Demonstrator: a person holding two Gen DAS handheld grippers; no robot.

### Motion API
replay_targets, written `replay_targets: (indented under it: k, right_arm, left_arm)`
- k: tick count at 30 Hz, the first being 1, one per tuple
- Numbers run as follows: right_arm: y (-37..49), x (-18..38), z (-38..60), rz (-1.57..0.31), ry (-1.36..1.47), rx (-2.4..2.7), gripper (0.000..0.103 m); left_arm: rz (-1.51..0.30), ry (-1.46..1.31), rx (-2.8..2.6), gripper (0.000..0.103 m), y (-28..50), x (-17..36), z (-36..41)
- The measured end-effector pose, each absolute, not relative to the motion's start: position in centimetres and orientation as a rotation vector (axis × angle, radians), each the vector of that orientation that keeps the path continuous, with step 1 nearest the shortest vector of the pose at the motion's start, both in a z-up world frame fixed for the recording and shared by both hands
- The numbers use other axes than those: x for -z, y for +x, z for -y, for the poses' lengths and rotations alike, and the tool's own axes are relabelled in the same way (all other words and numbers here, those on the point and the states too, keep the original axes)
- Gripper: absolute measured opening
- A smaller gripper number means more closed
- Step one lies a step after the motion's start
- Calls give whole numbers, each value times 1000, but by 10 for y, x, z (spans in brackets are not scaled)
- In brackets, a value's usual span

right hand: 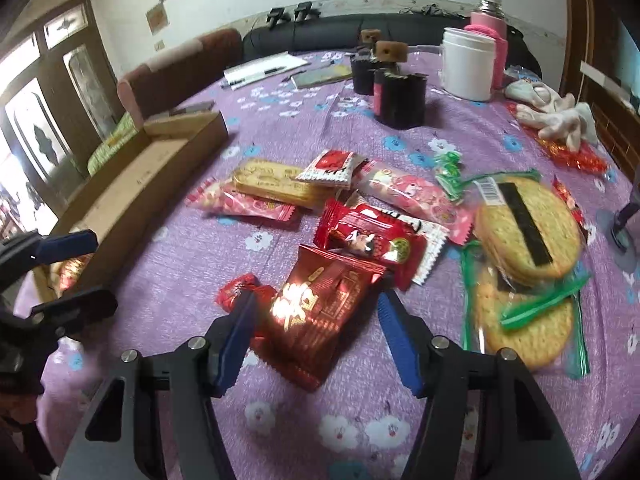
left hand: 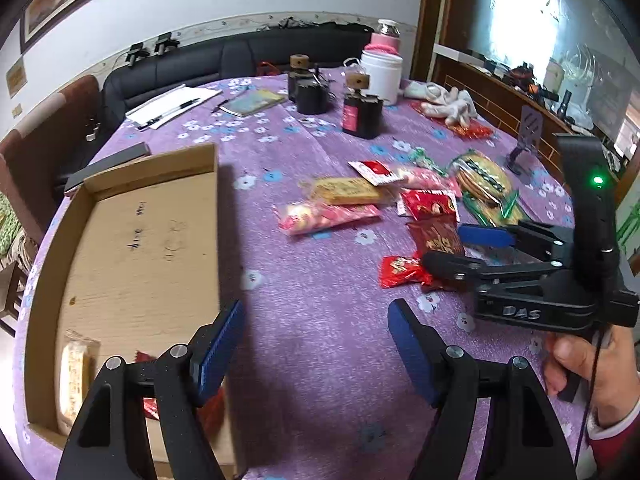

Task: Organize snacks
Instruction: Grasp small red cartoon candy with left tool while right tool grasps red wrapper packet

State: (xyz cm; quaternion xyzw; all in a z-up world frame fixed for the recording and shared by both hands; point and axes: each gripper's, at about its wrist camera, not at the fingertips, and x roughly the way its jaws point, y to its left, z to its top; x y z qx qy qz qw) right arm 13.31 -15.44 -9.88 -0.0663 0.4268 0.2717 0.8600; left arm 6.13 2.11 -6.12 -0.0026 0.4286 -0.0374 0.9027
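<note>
- The dark red foil packet lies flat on the purple tablecloth, at the near edge of the snack pile, shiny and crinkled.
- The right gripper straddles it, jaws apart, pads not pressing.
- Closing may pinch only slippery foil, or catch the small red candy touching its left side.
- The left gripper hangs open beside the cardboard box, which already holds some snacks.

left tool jaws apart, right tool jaws apart, angled downward
</note>
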Motion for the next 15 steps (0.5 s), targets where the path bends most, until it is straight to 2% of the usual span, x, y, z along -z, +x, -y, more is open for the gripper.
replay_targets:
  k: [2, 3, 15]
  right_arm:
    - [136, 100, 154, -902, -136, -564, 38]
    - [137, 100, 157, -902, -133, -559, 36]
    - [126, 80, 210, -865, 1, -569, 34]
  left_arm:
    - [-897, 8, 85, 77, 64, 63, -17]
    - [-903, 22, 91, 77, 66, 64, -14]
    - [-940, 168, 165, 77, 107, 83, 36]
